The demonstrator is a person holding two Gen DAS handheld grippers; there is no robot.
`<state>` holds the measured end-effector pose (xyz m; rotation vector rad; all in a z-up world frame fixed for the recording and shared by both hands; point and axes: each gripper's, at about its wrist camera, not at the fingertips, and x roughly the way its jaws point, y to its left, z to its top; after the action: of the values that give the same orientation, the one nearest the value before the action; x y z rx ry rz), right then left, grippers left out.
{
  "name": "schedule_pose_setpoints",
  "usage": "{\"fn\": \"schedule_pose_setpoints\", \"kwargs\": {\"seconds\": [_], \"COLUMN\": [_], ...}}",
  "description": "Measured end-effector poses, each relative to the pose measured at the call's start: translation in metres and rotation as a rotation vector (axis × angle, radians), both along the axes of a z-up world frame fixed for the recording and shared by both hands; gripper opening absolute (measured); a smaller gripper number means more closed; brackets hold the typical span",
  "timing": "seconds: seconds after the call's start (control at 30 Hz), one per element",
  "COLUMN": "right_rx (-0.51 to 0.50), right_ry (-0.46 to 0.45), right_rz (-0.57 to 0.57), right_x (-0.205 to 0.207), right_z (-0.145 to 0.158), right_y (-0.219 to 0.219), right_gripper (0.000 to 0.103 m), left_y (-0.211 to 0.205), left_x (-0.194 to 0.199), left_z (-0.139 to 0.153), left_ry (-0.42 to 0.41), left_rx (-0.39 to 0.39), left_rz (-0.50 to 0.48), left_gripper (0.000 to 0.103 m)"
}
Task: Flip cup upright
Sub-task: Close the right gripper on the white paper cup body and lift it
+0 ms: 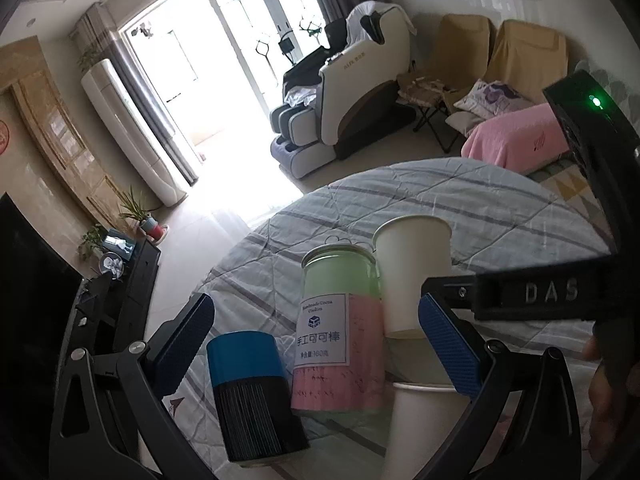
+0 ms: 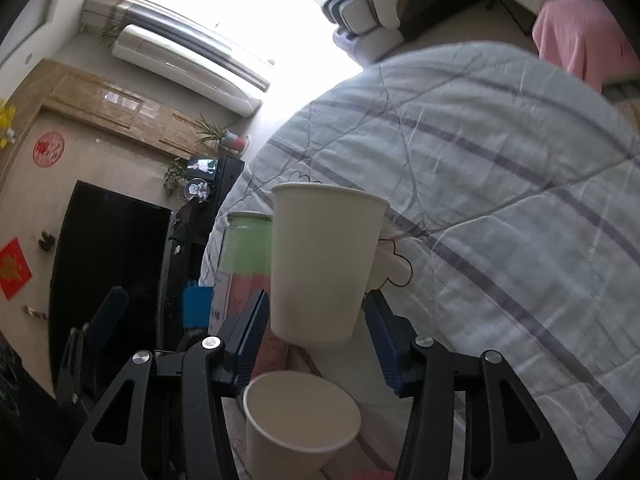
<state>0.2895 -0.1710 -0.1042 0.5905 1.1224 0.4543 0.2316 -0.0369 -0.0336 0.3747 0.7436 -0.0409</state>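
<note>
A white paper cup (image 2: pixel 320 264) stands rim up between the blue pads of my right gripper (image 2: pixel 318 332); the pads sit close beside its base, and I cannot tell whether they press it. The same cup (image 1: pixel 414 272) shows in the left wrist view, with the right gripper's black body (image 1: pixel 532 292) reaching in from the right. A second white paper cup (image 2: pixel 296 420) stands rim up nearer the camera, also seen low in the left wrist view (image 1: pixel 416 420). My left gripper (image 1: pixel 316 344) is open and empty, its fingers wide around the group of containers.
A green and pink cookie jar (image 1: pixel 340 332) and a blue-capped black cylinder (image 1: pixel 252 392) stand left of the cups on the striped grey cloth (image 2: pixel 500 184) that covers the round table. A TV stand and a dark screen (image 2: pixel 108 260) are to the left.
</note>
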Motion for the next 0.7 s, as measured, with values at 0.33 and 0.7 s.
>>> {"fn": "schedule_pose_setpoints", "kwargs": {"seconds": [0.33, 0.7], "right_rx": [0.068, 0.056], "right_ry": [0.081, 0.091], "right_rz": [-0.037, 0.006], "right_x": [0.020, 0.034], "right_z": [-0.009, -0.027], "right_y": [-0.004, 0.010], "right_gripper": [0.062, 0.058], "left_y": [0.004, 0.011], "left_x": [-0.003, 0.014], "left_z": [0.004, -0.009], "left_ry": [-0.002, 0.017], "left_rx": [0.007, 0.008], "left_rz": [0.001, 0.022], "left_gripper": [0.103, 0.103]}}
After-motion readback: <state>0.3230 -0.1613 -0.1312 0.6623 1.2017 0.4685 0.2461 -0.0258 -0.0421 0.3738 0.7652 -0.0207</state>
